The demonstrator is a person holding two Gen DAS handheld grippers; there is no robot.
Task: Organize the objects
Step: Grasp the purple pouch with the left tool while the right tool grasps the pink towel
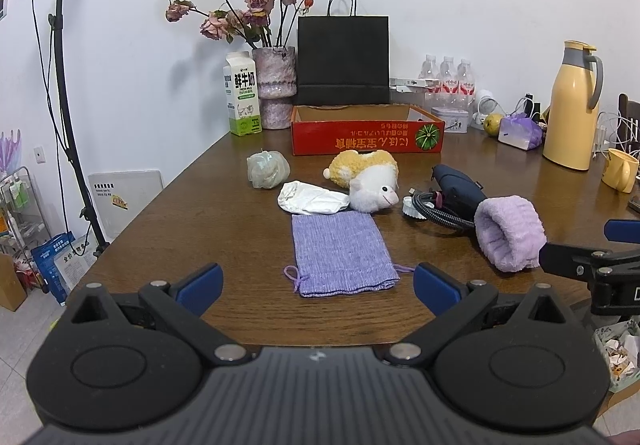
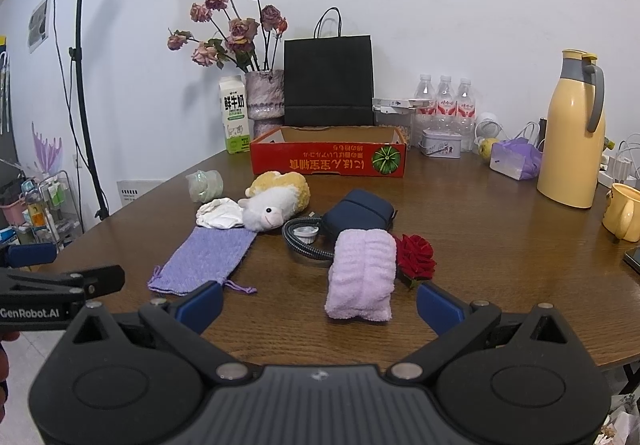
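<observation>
A purple knitted drawstring pouch (image 1: 340, 253) (image 2: 206, 261) lies flat on the brown table just beyond my open left gripper (image 1: 318, 287). Behind it lie a crumpled white bag (image 1: 312, 199) (image 2: 218, 213), a yellow-and-white plush sheep (image 1: 366, 179) (image 2: 276, 199) and a pale green wrapped bundle (image 1: 267, 169) (image 2: 205, 185). A rolled lilac towel (image 1: 510, 233) (image 2: 362, 279) sits right ahead of my open right gripper (image 2: 320, 307), with a red rose (image 2: 416, 257), a dark blue case (image 1: 458, 181) (image 2: 358, 213) and a braided cable (image 1: 434, 211) (image 2: 304, 245) around it. An open red cardboard box (image 1: 368, 133) (image 2: 328, 157) stands behind.
Along the wall stand a milk carton (image 1: 242, 99), a vase of dried roses (image 1: 274, 85), a black paper bag (image 1: 343, 59), water bottles (image 1: 448, 79) and a small tin (image 2: 440, 143). A yellow thermos jug (image 2: 572, 133) and yellow mug (image 2: 624, 211) sit at right. A light stand (image 2: 86, 85) rises at left.
</observation>
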